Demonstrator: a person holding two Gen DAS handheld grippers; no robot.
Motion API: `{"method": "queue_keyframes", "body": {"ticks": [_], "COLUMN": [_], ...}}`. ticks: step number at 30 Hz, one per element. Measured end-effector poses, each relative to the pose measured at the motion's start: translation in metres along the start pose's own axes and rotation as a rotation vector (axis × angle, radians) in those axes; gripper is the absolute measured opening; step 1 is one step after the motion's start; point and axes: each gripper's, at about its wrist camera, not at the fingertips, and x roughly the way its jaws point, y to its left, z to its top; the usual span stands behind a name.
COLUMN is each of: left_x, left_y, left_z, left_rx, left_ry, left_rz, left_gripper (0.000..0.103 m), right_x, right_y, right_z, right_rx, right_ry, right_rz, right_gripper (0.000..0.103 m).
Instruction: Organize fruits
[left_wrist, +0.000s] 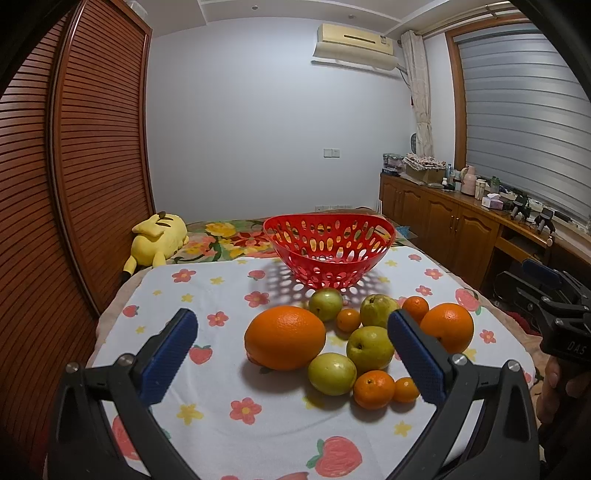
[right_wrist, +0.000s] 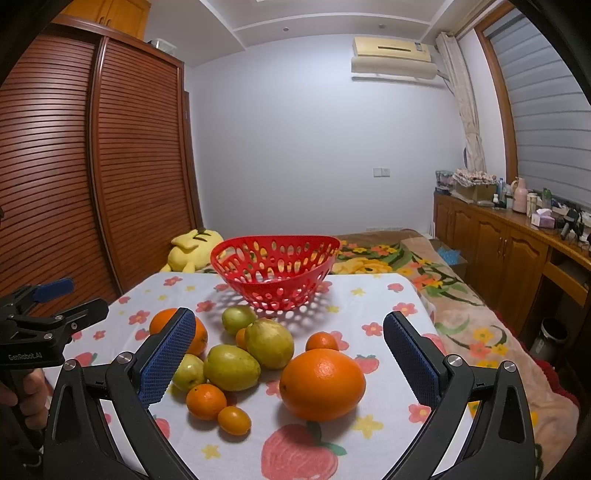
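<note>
Beside the red basket (left_wrist: 328, 254), both tongs (left_wrist: 291, 354) (right_wrist: 290, 358) gape empty; only the right view shows the bedside bin (right_wrist: 550, 338).

Left gripper (left_wrist: 291, 350) and right gripper (right_wrist: 290, 354): black moulded arms with triangular cut-outs, silver pivot screws, and blue cross-hatched rubber pads (right_wrist: 168, 356) on each finger. White lettering "GenRobot.AI" marks the left unit's housing; "DAS" marks the right unit's.
</note>
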Motion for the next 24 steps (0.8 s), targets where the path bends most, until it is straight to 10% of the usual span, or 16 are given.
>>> {"method": "queue_keyframes", "body": {"ticks": [24], "left_x": [0.0018], "left_y": [-0.0041], "left_z": [-0.0036], "left_rx": [0.0], "left_ry": [0.006], "left_rz": [-0.006], "left_gripper": [0.103], "right_x": [0.0027], "right_y": [0.0015], "right_z": [-0.005], "right_rx": [-0.009], "right_ry": [0.012], "right_rz": [0.004], "right_gripper": [0.103]}}
